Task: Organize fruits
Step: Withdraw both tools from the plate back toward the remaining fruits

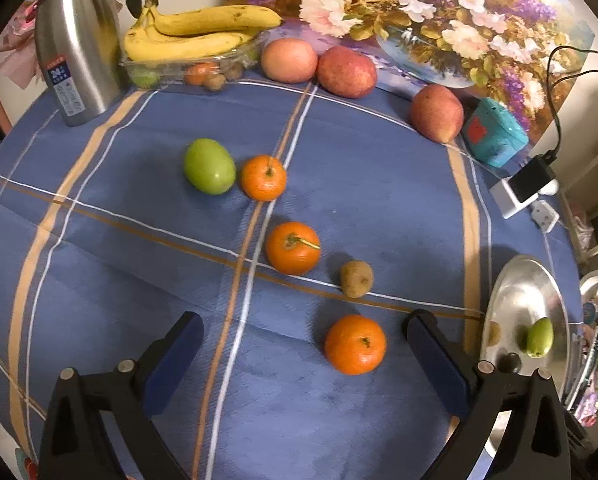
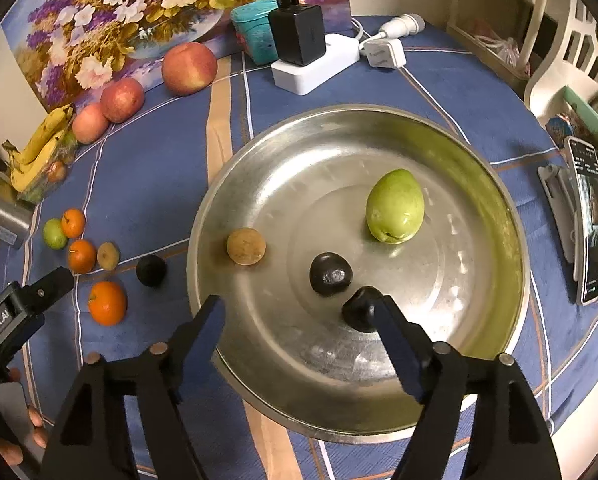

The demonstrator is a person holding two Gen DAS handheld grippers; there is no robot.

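Note:
My left gripper (image 1: 305, 334) is open and empty just above the blue cloth; a tangerine (image 1: 355, 345) lies between its fingers, nearer the right one. Beyond it lie a small brown fruit (image 1: 356, 279), two more tangerines (image 1: 292, 247) (image 1: 263, 177) and a green fruit (image 1: 209, 166). My right gripper (image 2: 299, 316) is open over the steel bowl (image 2: 499, 208). The bowl holds a green fruit (image 2: 395, 207), a tan round fruit (image 2: 245, 246) and two dark fruits (image 2: 330, 273) (image 2: 358, 309); the nearer one touches my right finger. Another dark fruit (image 2: 151, 270) lies on the cloth left of the bowl.
Three apples (image 1: 289, 60) (image 1: 347, 72) (image 1: 436, 113), a tray with bananas (image 1: 195, 36) and a steel kettle (image 1: 77, 48) stand at the table's back before a flower picture. A teal box (image 1: 493, 132), a charger on a power strip (image 2: 299, 36) and a phone on a stand (image 2: 589, 220) sit to the right.

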